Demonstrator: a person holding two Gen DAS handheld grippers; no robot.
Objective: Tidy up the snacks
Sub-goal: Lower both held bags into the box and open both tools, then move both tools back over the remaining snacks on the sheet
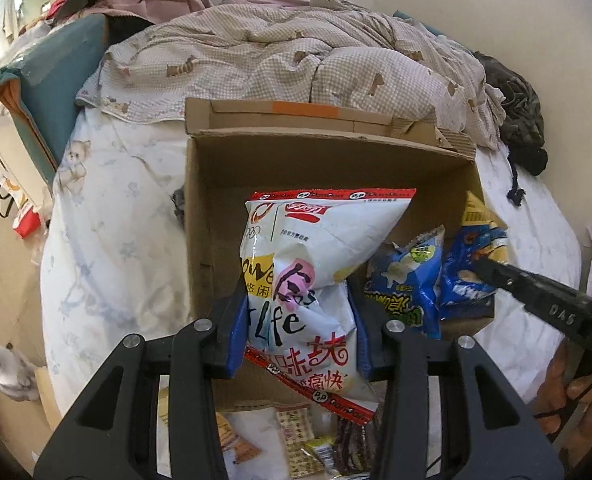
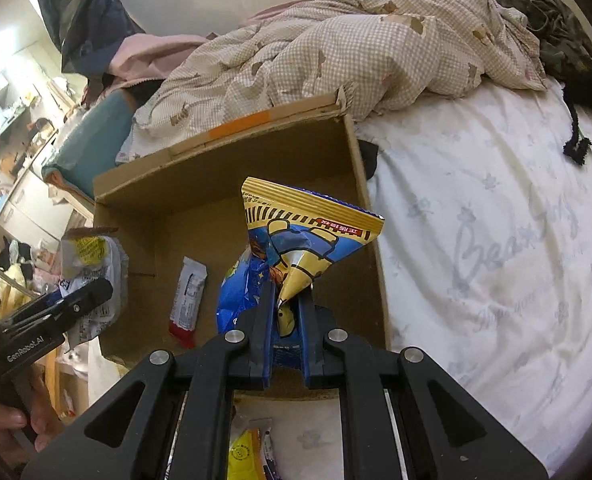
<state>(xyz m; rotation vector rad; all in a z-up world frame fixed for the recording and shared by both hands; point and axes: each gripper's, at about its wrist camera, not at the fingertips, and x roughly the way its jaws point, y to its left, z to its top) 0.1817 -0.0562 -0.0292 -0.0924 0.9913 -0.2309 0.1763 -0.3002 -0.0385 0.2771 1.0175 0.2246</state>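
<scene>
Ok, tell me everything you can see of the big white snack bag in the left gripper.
The white snack bag is a puffy, crinkled plastic pillow pack with red sealed strips at both ends, a yellow patch, pink and red printing and black lettering. It is sealed and creased in the middle. The left gripper clamps it across its lower half, blue pads on either side. It hangs over the open cardboard box, its top end pointing into the box, beside two blue packets; I cannot tell whether it touches them.

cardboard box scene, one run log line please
left tongs: hold white crisp bag | right tongs: hold blue-yellow snack bag | both over brown cardboard box
</scene>
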